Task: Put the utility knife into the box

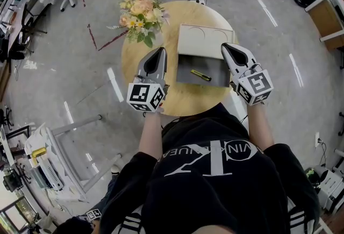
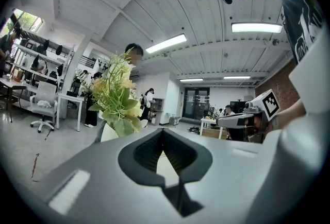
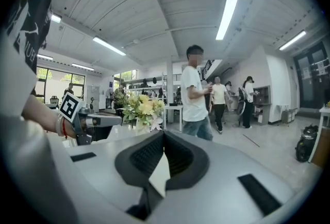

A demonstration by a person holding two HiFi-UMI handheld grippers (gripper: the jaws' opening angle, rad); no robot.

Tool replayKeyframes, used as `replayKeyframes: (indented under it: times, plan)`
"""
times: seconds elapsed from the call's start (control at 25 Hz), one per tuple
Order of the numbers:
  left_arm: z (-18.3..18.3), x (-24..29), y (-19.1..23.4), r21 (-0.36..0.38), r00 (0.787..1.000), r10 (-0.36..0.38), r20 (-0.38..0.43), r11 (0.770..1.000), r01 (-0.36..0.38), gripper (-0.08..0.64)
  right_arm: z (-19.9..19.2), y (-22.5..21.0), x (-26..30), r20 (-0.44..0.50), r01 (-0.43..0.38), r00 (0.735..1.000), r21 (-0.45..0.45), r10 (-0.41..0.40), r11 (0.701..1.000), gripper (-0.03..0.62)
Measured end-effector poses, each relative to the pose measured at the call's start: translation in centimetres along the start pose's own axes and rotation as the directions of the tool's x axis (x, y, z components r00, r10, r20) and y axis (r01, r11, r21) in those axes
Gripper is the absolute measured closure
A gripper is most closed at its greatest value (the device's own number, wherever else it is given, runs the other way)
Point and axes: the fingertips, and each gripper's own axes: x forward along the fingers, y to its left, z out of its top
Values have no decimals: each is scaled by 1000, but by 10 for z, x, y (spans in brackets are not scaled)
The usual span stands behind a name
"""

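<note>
White lettering on black shirt, too distorted to read

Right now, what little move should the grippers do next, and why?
Probably just lift the right gripper away from the box. The yellow utility knife already seems to lie on the box's grey inside, and both the right gripper and the left gripper are shut and empty, so nothing looks left to carry.

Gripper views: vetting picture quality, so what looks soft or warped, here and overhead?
Left gripper view: fisheye-bowed ceiling, dark corners, left gripper soft, bouquet sharper. Right gripper view: same bowing, right gripper soft. Head view: floor bends at edges, utility knife crisp in the box.
</note>
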Motion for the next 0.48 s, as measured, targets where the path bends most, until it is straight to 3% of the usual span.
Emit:
replayKeyframes:
  times: [0.48]
  plan:
    - [0,0,5,-3,1000,4,1,1000,-4,552,-1,2,6,-7,-6,1000,2,6,1000,578]
